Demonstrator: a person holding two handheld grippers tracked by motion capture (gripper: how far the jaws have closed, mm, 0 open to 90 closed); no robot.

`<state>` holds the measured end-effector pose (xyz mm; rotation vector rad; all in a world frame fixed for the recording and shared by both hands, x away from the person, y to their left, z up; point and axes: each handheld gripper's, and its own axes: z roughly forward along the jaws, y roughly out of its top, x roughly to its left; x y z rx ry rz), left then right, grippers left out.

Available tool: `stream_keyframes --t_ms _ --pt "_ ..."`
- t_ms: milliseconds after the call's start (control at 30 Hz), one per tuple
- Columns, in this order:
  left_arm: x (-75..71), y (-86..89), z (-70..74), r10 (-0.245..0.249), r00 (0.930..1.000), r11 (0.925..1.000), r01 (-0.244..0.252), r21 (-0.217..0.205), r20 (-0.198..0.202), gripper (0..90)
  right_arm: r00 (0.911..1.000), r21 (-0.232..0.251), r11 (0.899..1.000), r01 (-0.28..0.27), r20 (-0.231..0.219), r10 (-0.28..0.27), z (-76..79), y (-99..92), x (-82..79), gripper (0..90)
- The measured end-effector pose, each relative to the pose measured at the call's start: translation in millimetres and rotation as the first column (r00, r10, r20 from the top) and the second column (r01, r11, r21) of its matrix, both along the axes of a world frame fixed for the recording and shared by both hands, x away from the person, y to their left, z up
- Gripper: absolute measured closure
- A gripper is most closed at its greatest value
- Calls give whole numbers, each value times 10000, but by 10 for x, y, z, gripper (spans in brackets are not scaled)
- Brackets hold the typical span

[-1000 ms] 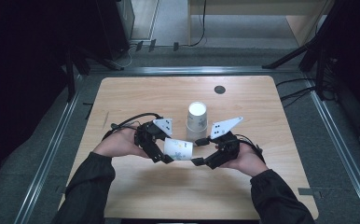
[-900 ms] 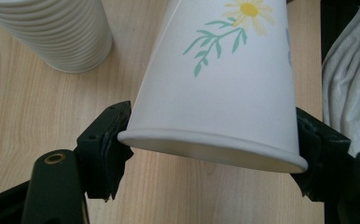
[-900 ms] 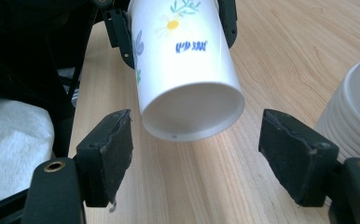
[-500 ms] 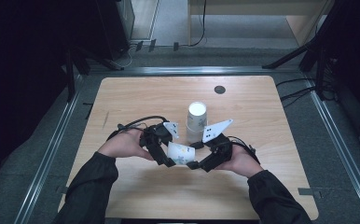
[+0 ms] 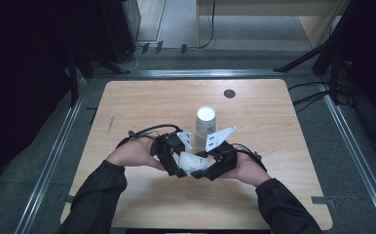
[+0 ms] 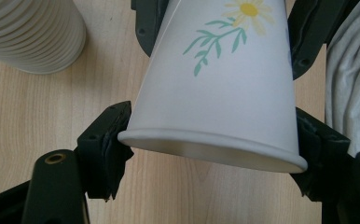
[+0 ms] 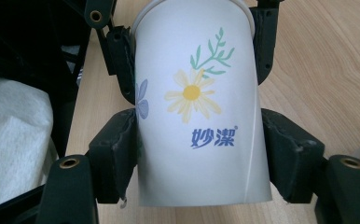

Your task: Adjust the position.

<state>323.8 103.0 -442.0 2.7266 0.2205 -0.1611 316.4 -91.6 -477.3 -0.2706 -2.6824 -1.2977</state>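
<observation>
I find the daisy-print paper cup (image 7: 197, 112) clamped between both grippers' fingers: left gripper (image 6: 211, 144) at its rim, right gripper (image 7: 199, 158), just closed since before, near its base.

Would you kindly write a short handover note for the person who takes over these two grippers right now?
Left gripper: shut on the paper cup, pads at its rim end.
Right gripper: its jaws have just been closing and now press on the same cup near its base end.
The cup, with a daisy print, lies on its side between the two hands, just above the table.
The stack of cups stands upside down behind the hands, untouched.
Done: one cup is apart from the stack and held from both ends.
Left, probably: hand it over to one gripper and set it down; where cannot be told.
</observation>
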Motion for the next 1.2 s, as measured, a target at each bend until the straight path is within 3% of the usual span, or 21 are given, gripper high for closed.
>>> stream_keyframes --t_ms 233,467,600,900,1033,1133,1200 --pt "-7 33 6 -8 9999 9997 11 -240 139 230 9998 -26 10000 35 209 -34 25 8 -12 343" --pt "4 114 45 226 9996 9960 -211 -869 156 135 9996 324 9994 151 215 -158 73 -54 3 340" --pt "16 184 64 483 9988 9903 -470 -1311 67 118 9989 500 9983 302 341 -319 114 -114 10 339" --pt "-18 392 46 1297 9914 9638 -1308 -2322 -201 109 9983 908 9951 389 388 -426 182 -205 23 338" --pt "-72 468 23 1529 9882 9514 -1483 -2698 -42 109 9989 1072 9936 344 289 -377 192 -211 30 337" --pt "-99 509 1 1772 9838 9354 -1765 -3063 -259 119 9993 1092 9936 297 206 -321 192 -207 33 336" --pt "-107 525 -22 1914 9794 9188 -2016 -3394 -637 121 9995 1086 9938 249 157 -268 188 -198 31 336"
